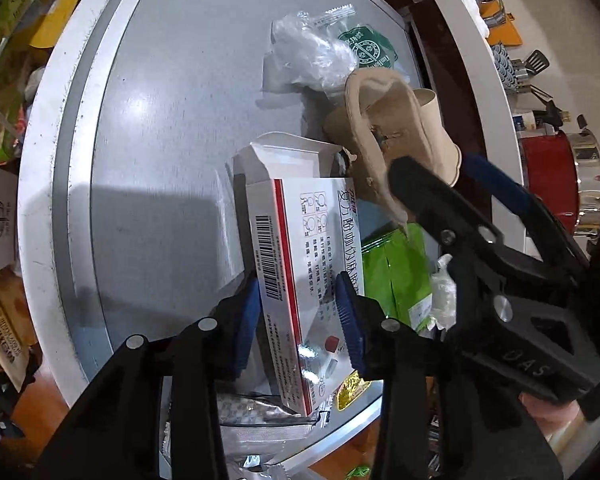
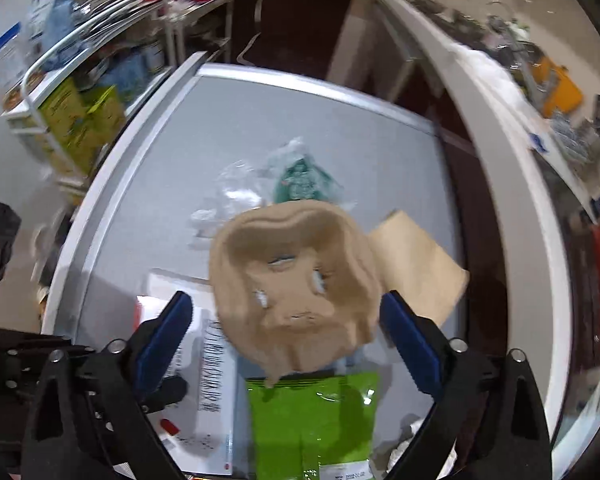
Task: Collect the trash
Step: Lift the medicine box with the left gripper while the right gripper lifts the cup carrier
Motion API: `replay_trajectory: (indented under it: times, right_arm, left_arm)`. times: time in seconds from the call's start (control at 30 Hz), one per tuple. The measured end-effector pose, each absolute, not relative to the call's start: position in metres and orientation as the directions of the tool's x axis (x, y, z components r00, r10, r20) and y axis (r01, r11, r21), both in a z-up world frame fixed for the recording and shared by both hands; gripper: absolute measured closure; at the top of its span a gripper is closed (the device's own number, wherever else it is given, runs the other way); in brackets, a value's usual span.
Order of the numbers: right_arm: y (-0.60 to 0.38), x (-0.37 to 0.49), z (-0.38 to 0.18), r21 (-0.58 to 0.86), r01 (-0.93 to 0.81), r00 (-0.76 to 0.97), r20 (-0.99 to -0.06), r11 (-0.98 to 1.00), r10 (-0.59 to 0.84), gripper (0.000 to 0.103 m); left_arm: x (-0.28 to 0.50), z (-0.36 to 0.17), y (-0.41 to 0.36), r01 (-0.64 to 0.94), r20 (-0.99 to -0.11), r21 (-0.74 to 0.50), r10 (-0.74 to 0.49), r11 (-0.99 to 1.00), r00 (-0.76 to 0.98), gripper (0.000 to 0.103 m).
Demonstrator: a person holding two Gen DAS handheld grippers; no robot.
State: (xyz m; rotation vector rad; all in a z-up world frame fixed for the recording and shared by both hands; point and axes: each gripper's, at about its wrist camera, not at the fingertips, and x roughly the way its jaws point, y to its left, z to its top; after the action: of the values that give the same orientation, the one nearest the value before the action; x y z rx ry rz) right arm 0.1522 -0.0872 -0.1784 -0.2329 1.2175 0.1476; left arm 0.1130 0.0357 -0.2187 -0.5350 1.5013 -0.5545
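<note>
Trash lies on a grey round table [image 1: 160, 120]. My left gripper [image 1: 300, 312] is shut on a white and red medicine box [image 1: 296, 264] and holds it tilted above the table. My right gripper [image 2: 286, 332] is open, its blue pads [image 2: 168, 332] on either side of a crushed beige paper cup [image 2: 296, 280]; whether they touch it I cannot tell. In the left wrist view the right gripper [image 1: 452, 184] sits at that cup [image 1: 384, 136]. A green packet [image 2: 312, 424] lies under the cup. Clear plastic wrap [image 1: 308, 56] and a green-printed wrapper [image 1: 368, 48] lie farther back.
A beige paper bag [image 2: 416, 264] lies right of the cup. Silver foil wrappers [image 1: 260, 416] lie at the near table edge. Shelves with boxes [image 2: 80, 112] stand left. A white counter [image 2: 512, 152] with kitchenware curves on the right, with a red pot [image 1: 552, 176] beyond.
</note>
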Motion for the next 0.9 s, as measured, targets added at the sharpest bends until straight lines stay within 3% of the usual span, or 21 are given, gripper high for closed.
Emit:
replay_trajectory:
  times: [0.17,0.23,0.3,0.6,0.9]
  right_arm:
    - [-0.085,0.168,-0.201,0.005,-0.263,0.209,-0.976,0.965,0.062,0.043]
    - [-0.088,0.174,-0.208,0.06,-0.252,0.168,-0.98,0.966,0.105,0.065]
    - [-0.088,0.178,-0.21,0.107,-0.224,0.143,-0.98,0.969,0.142,0.073]
    - [-0.118,0.163,-0.177,0.233,-0.152,0.225,-0.938,0.96,0.264,0.084]
    - [-0.136,0.145,-0.161,0.317,-0.123,0.264,-0.903,0.94,0.339,0.089]
  left_arm:
    - [0.111,-0.225,0.045,0.0,-0.724,-0.69,-0.69,0.724,-0.017,0.07]
    - [0.111,-0.226,0.047,0.006,-0.714,-0.7,-0.7,0.714,-0.018,0.071]
    - [0.112,-0.226,0.046,-0.002,-0.7,-0.714,-0.714,0.7,-0.021,0.072]
    - [0.111,-0.215,0.053,0.011,-0.671,-0.741,-0.741,0.671,0.002,0.079]
    - [0.109,-0.2,0.072,0.009,-0.657,-0.753,-0.753,0.658,0.05,0.081]
